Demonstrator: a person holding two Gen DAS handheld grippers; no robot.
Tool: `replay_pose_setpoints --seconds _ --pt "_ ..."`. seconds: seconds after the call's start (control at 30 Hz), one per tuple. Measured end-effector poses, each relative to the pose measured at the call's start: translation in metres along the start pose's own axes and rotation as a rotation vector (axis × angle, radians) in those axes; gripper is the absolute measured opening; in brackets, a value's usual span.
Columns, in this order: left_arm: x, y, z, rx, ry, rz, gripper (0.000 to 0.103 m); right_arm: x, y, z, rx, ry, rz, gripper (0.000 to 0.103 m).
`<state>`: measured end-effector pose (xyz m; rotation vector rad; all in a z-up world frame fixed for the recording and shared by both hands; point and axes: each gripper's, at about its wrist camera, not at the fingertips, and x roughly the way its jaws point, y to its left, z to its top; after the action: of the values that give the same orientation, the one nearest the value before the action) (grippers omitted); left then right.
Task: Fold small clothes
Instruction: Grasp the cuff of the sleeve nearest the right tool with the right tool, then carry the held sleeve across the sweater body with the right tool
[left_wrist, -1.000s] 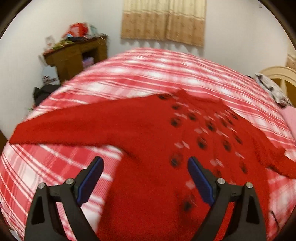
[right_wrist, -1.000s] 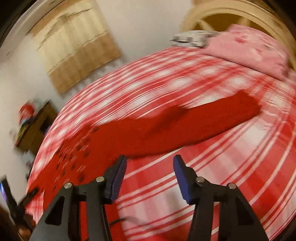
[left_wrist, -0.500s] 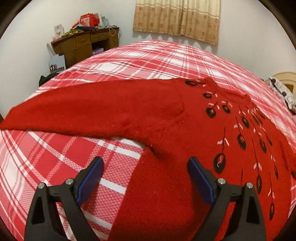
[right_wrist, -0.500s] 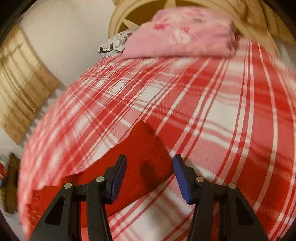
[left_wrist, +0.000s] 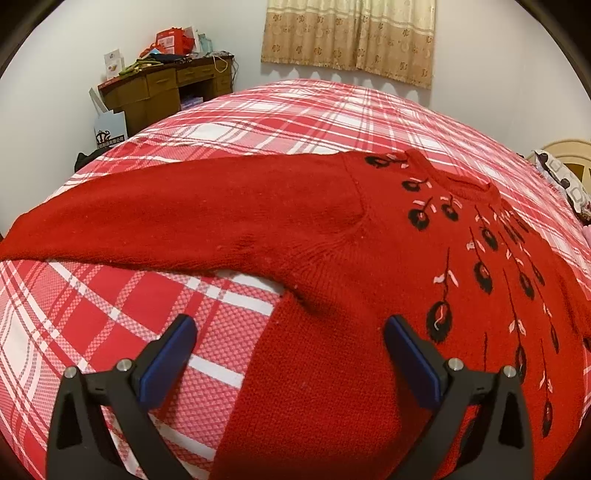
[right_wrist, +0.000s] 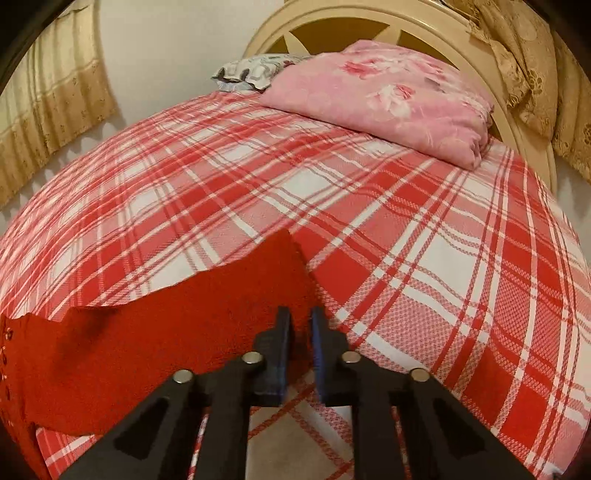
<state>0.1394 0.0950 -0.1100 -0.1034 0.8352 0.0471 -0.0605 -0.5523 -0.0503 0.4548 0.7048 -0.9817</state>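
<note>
A red knit sweater (left_wrist: 332, 229) with black and pink flower motifs lies flat, front up, on the plaid bedspread (left_wrist: 277, 118). Its one sleeve (left_wrist: 166, 221) stretches out to the left. My left gripper (left_wrist: 290, 325) hovers low over the sweater's side edge below the armpit. Its jaws are opening wide, with the edge beneath the gap and neither pad touching the cloth. In the right wrist view my right gripper (right_wrist: 301, 314) is shut on the cuff end of the other sleeve (right_wrist: 184, 325), which lies flat on the bed.
A folded pink floral quilt (right_wrist: 388, 96) and a patterned pillow (right_wrist: 251, 70) lie by the cream headboard (right_wrist: 369, 18). A cluttered wooden desk (left_wrist: 166, 85) stands by the far wall, and a beige curtain (left_wrist: 351, 33) hangs there. Plaid bedspread surrounds the sweater.
My right gripper travelled along the right sleeve to its cuff and shut on it. My left gripper sank closer to the sweater's side, jaws slightly wider.
</note>
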Motion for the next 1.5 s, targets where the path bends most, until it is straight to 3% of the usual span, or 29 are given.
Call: replay_pose_setpoints --seconds 0.17,0.33,0.57,0.77,1.0,1.23,1.43,1.5 --pt "0.000 0.001 0.000 -0.002 -0.004 -0.003 0.103 -0.037 0.014 0.007 0.015 -0.094 0.112 0.008" --pt "0.000 0.001 0.000 -0.001 -0.005 -0.002 0.103 -0.088 0.078 0.017 -0.067 -0.134 0.333 0.008" --pt "-0.002 0.003 -0.001 -0.004 -0.018 -0.008 0.103 -0.144 0.240 -0.015 -0.267 -0.088 0.723 0.008" --pt "-0.003 0.005 -0.003 -0.006 -0.030 -0.016 0.103 -0.142 0.376 -0.085 -0.384 0.041 0.924 0.008" --pt "-0.004 0.005 -0.004 -0.010 -0.047 -0.026 0.103 -0.115 0.467 -0.163 -0.483 0.202 1.028 0.008" --pt "-0.005 0.006 -0.006 -0.014 -0.065 -0.037 0.103 -0.104 0.497 -0.202 -0.566 0.285 1.097 0.008" --pt "-0.005 0.006 -0.007 -0.015 -0.071 -0.039 0.103 -0.105 0.524 -0.224 -0.655 0.416 1.238 0.008" --pt "-0.005 0.004 -0.007 -0.011 -0.073 -0.034 0.103 -0.109 0.527 -0.229 -0.681 0.444 1.250 0.008"
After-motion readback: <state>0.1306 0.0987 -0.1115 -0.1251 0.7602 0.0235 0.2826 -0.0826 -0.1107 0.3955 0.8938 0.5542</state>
